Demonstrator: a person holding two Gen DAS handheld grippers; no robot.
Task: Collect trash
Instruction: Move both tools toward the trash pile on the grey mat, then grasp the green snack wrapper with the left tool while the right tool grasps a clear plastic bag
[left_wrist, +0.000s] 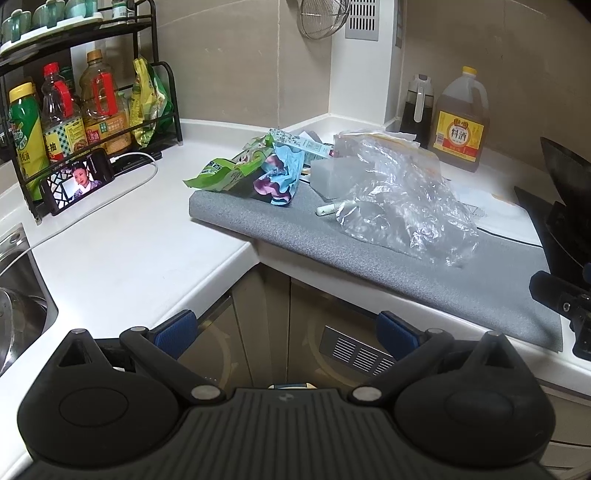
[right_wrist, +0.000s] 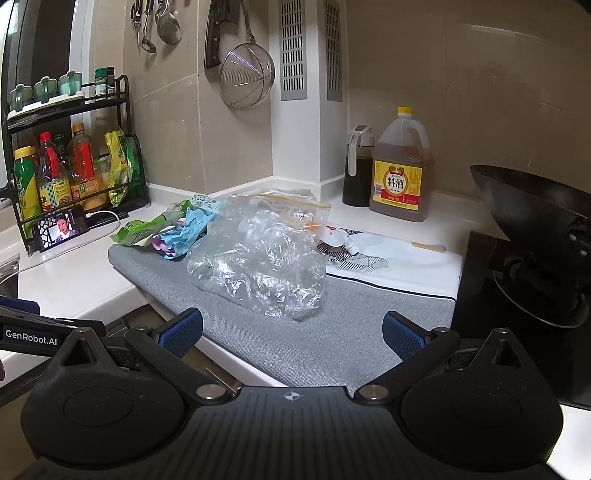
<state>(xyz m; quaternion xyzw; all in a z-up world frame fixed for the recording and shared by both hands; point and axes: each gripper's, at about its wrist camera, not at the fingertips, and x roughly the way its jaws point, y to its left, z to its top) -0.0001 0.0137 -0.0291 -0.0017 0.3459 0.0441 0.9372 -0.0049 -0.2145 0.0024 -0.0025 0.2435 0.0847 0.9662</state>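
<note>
Both tongs are hanging spread wide, gripping nothing. Ahead of the right tongs (right_wrist: 291, 330), a crumpled clear plastic bag (right_wrist: 258, 254) is lying on a gray mat (right_wrist: 343, 343). Ahead of the left tongs (left_wrist: 286, 328), green and blue wrappers (left_wrist: 251, 171) are sitting beside what may be a small white tube (left_wrist: 328, 209).

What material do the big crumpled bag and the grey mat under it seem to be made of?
Crumpled bag: thin clear plastic film, glossy; it shows sharp creases and bright glints. Grey mat: looks like woven fabric or felt, matte, with a fine speckled weave; which one is unclear.
</note>
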